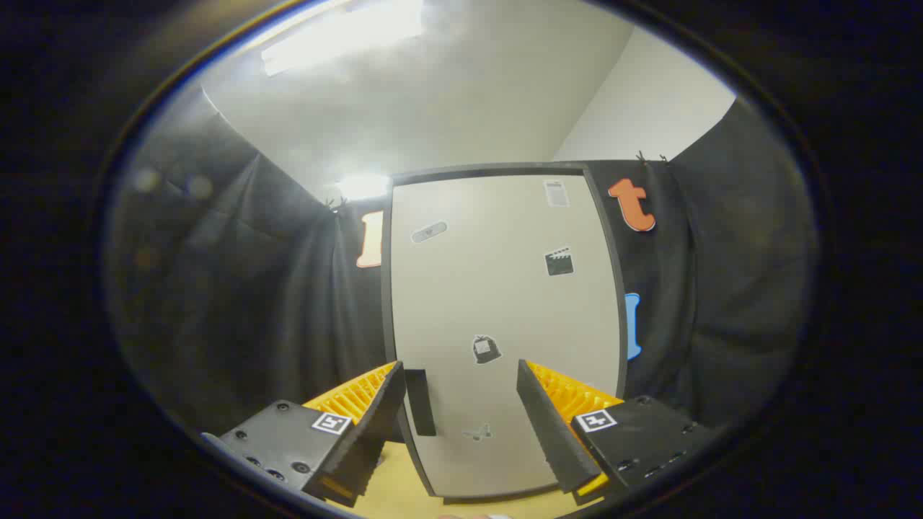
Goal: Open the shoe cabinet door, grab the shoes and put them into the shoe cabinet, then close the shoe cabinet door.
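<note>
The tool point(458, 389) points forward and a little upward, its two fingers rising from the lower part of the frame and spread wide apart with nothing pinched between them. The left finger point(375, 418) leans in from the lower left and the right finger point(551, 425) from the lower right; each finger's housing carries a small square marker.

Straight ahead, filling the centre of the frame, stands the shoe cabinet door point(497, 317), a pale, tall panel with a dark frame around it. It looks shut, flat against the cabinet front. On its left edge, low down and just beside the tip of the left finger, sits a dark vertical handle point(420, 402). The handle lies inside the gap between the fingers, close to the left one, but whether that finger touches it cannot be told. Several small stickers point(559, 262) are scattered over the door's face.

A strip of yellowish floor point(393, 479) shows at the bottom, below the door and between the fingers. Ceiling lights point(342, 32) glow in the upper left.
</note>
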Demonstrator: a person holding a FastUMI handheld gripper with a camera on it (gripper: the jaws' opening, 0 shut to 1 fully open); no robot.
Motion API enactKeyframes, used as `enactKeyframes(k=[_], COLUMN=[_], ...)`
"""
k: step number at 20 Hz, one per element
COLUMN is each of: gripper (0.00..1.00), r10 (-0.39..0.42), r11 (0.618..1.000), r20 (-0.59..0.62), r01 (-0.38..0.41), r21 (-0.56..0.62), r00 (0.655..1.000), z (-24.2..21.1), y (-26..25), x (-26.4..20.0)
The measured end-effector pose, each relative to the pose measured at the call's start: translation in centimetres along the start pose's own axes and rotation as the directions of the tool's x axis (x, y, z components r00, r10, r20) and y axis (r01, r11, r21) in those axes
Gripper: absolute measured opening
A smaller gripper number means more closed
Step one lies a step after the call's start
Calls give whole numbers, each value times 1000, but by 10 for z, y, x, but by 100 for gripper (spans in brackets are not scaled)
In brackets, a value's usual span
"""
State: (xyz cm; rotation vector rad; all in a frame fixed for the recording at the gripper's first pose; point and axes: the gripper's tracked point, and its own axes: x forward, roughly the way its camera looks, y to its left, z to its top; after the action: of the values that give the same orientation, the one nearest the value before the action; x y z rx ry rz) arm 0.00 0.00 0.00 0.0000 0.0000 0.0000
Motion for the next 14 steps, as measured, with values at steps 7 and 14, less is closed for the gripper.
enactKeyframes(k=[7, 14], gripper=[97, 97], r10=[-1, 12], r11=[1000, 1000], r20=[-13, -32], r01=[1, -12], r21=[-8, -7], r00=[1000, 999], z=[-7, -16], y=[1, 9], x=[4, 13])
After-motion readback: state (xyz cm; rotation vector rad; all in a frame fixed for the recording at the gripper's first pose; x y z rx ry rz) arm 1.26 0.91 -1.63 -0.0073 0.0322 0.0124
